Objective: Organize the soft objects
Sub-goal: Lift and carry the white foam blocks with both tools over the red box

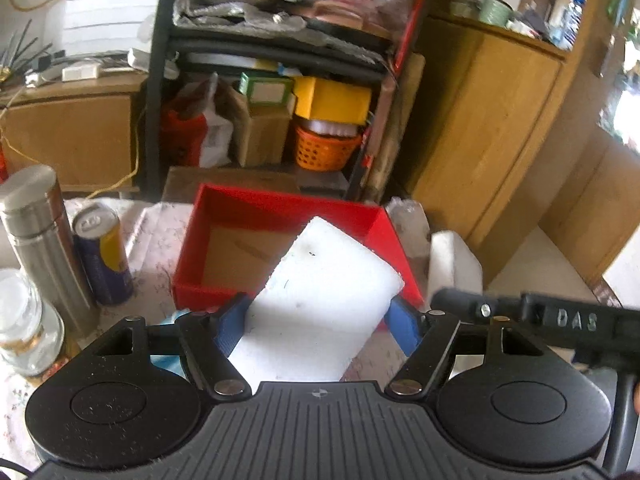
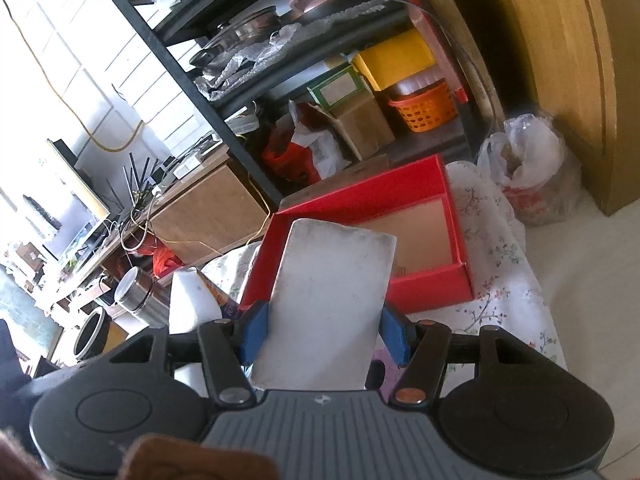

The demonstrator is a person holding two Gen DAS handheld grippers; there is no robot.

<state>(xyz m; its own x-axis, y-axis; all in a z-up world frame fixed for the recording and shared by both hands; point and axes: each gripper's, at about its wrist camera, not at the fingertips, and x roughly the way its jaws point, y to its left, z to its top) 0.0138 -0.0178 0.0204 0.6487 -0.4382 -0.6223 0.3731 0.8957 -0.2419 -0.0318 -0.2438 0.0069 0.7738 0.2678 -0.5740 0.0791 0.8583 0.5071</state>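
Note:
My left gripper (image 1: 316,316) is shut on a clean white sponge block (image 1: 324,292), its blue pads (image 1: 230,328) pressing both long sides. The block hangs tilted over the near wall of an open red box (image 1: 280,204) with a brown floor. My right gripper (image 2: 324,320) is shut on a greyer, dirtier sponge block (image 2: 332,300), held above the same red box (image 2: 360,188). In the left wrist view the right gripper's black body (image 1: 560,324) and its sponge (image 1: 452,264) show at the right. The left sponge (image 2: 192,304) shows at the left of the right wrist view.
A steel flask (image 1: 40,240), a blue and yellow can (image 1: 104,256) and a glass jar (image 1: 24,320) stand left of the box on a floral cloth (image 2: 492,280). A black shelf rack (image 1: 160,80) full of boxes stands behind. A plastic bag (image 2: 528,168) sits on the floor.

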